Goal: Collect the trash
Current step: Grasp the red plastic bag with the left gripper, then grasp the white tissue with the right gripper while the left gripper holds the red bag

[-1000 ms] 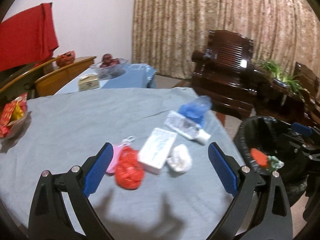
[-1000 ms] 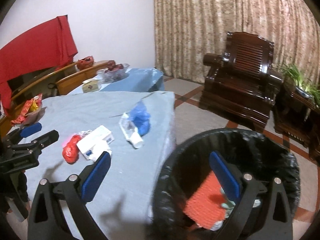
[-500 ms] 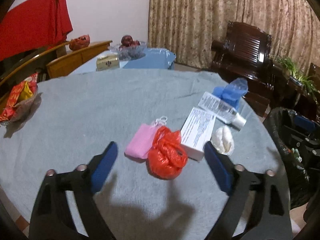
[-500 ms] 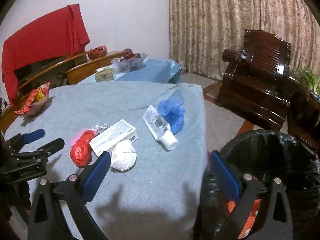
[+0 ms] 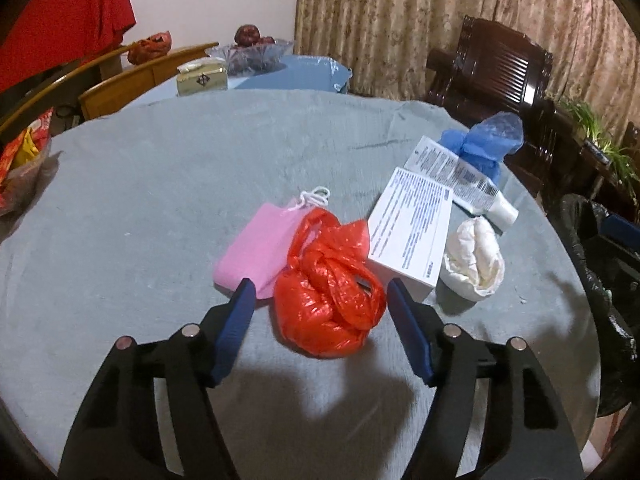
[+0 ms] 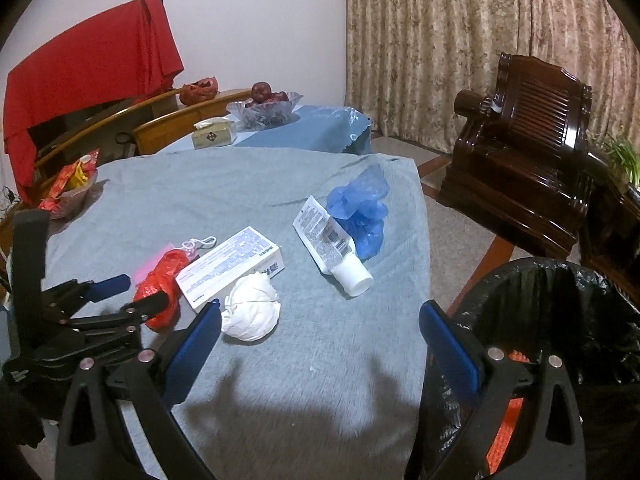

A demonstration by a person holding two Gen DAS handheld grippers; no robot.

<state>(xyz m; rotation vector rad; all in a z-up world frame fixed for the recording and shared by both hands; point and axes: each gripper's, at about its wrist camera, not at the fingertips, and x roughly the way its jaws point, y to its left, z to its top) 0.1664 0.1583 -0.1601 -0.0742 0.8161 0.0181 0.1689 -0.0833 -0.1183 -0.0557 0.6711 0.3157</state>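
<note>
On the far left of the grey table (image 5: 160, 184) sits a bag of snacks (image 6: 68, 184). Your left gripper (image 5: 320, 300) is down near the table, and its jaws are closing. The red plastic bag (image 5: 328, 300) sits between its blue pads (image 5: 404, 328), but the pads do not press on it yet. The right pad is just beside the bag. The left pad has a small gap.

A flat pink pouch (image 5: 256, 248) lies just behind the red bag on the left, touching it. To the right of the red bag lies a white box (image 5: 412, 236) with small print on it. Next comes a white paper ball (image 5: 474, 260), close to the box. Farther back lies a white tube (image 5: 460, 180), and a blue crumpled bag (image 5: 488, 140) rests against it.

Your right gripper (image 6: 320, 328) hangs over the near edge of the table with its jaws wide apart and nothing in them. On the far right stands the black trash bin (image 6: 560, 300), with something red inside.
</note>
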